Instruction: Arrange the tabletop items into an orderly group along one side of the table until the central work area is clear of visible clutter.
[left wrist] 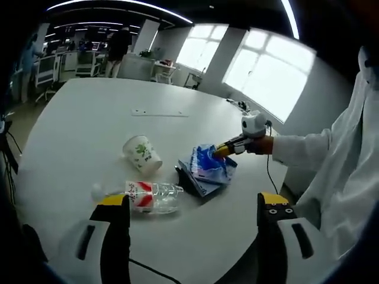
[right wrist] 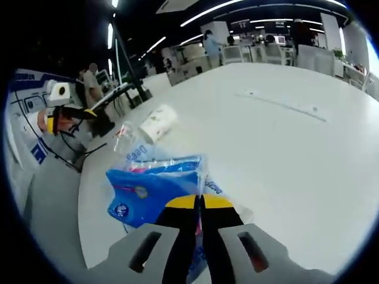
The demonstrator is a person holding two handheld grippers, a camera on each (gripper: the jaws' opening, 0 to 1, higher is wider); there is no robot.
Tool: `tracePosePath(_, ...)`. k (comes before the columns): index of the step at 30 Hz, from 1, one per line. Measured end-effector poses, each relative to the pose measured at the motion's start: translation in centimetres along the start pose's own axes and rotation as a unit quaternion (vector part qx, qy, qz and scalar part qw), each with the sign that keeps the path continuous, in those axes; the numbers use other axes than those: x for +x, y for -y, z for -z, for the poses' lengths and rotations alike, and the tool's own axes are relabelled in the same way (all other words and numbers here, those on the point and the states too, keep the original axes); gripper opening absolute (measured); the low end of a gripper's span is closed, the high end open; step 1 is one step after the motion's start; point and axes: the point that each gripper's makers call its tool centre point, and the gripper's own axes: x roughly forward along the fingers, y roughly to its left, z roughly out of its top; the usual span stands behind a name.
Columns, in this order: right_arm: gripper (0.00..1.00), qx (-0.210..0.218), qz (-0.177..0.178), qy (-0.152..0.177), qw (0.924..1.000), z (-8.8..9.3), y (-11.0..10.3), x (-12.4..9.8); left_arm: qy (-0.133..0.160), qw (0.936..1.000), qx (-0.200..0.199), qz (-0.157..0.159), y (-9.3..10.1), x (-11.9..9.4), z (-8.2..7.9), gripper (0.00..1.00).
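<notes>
Looking along our left gripper [left wrist: 192, 216], we found its two jaws spread wide and grasping nothing, hovering above the table [left wrist: 89, 118] near its edge. Between those jaws and a little beyond lay a clear plastic bottle [left wrist: 145, 195] on its side, with a red-and-white label and its cap end toward nine o'clock. Just past it, toward eleven o'clock, a white paper cup [left wrist: 142, 154] with a green print lay tipped over, close to the bottle but apart from it. Toward one o'clock from the bottle sat a blue plastic packet [left wrist: 210, 165] resting on what looked like a dark flat item, though we could not tell what that was. Our right gripper [left wrist: 228, 148] reached in from three o'clock in the left gripper view, its yellow-tipped jaws at the packet's edge. In the right gripper view the right gripper [right wrist: 200, 204] had its jaws clenched together on the near edge of the blue plastic packet [right wrist: 157, 189], with the white paper cup [right wrist: 159, 121] and clear plastic bottle [right wrist: 124, 137] lying beyond at about eleven o'clock. We judged the task to be at an early or middle stage: the three items sat loosely clustered near one rim and the broad far surface was bare, yet the cup and bottle lay toppled and nothing was lined up. Tidying the packet, then the bottle and cup, remained.
</notes>
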Motion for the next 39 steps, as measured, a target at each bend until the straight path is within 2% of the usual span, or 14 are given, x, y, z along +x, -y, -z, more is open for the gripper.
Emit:
tracePosePath(6, 0.0, 0.024, -0.003, 0.018, 0.9996, -0.3, -0.4, -0.7, 0.0, 0.9999, 0.006, 0.012, 0.8, 0.7, -0.1, 0.88)
tracePosePath(9, 0.0, 0.044, -0.004, 0.032, 0.9985, -0.6, -0.5, -1.2, -0.01, 0.9997, 0.014, 0.018, 1.2, 1.3, 0.0, 0.88)
tracePosePath(14, 0.0, 0.062, -0.006, 0.049, 0.9969, -1.0, -1.0, -2.0, -0.009, 0.9993, 0.018, 0.032, 2.0, 2.1, -0.5, 0.87)
tracePosePath(24, 0.0, 0.073, -0.001, 0.078, 0.9943, -1.9, -1.6, -3.3, -0.011, 0.9979, 0.027, 0.057, 3.5, 4.3, -1.3, 0.85)
tracePosePath(33, 0.0, 0.088, 0.004, 0.104, 0.9906, -2.6, -2.5, -4.4, -0.019, 0.9962, 0.035, 0.078, 4.9, 6.7, -1.7, 0.78)
tracePosePath(39, 0.0, 0.089, 0.014, 0.123, 0.9883, -3.5, -2.9, -5.3, -0.019, 0.9968, 0.035, 0.069, 5.1, 8.6, -2.2, 0.66)
